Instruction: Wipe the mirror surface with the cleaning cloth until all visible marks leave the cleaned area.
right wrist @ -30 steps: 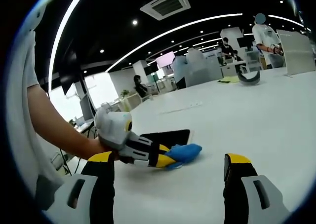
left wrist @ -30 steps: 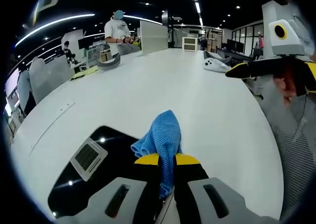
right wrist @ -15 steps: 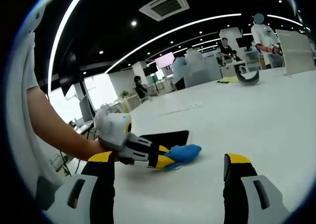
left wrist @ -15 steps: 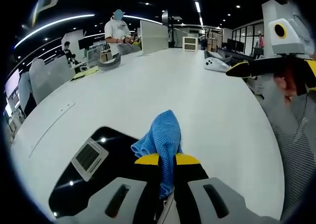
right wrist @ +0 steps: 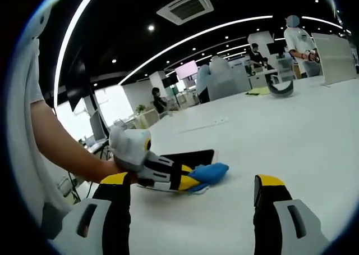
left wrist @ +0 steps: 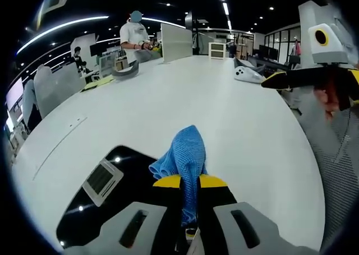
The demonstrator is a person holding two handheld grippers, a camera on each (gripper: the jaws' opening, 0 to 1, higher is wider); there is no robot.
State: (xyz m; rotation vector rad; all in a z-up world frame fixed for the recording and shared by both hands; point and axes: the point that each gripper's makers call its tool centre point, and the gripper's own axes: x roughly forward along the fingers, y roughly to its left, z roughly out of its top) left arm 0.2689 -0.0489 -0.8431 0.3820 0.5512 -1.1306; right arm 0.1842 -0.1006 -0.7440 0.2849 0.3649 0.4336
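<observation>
A flat dark mirror [left wrist: 104, 196] lies on the white table, reflecting a ceiling vent. My left gripper [left wrist: 189, 182] is shut on a blue cleaning cloth [left wrist: 184, 154], whose bunched end rests at the mirror's right edge. In the right gripper view, the same left gripper [right wrist: 190, 181] comes in from the left with the cloth [right wrist: 210, 172] beside the mirror [right wrist: 188, 155]. My right gripper [right wrist: 190, 192] stands open above the table, nothing between its yellow-tipped fingers [right wrist: 268, 183]. In the left gripper view the right gripper [left wrist: 280, 80] shows at the far right, held in a hand.
The white table [left wrist: 185, 92] stretches far ahead. A white controller-like device [left wrist: 247, 73] lies at its far right, a grey curved object [left wrist: 123, 69] at the far left. A person [left wrist: 134, 36] stands at the table's far end; office chairs line the left.
Almost nothing differs; the left gripper with the cloth has stayed at the mirror's edge and the views have shifted only slightly.
</observation>
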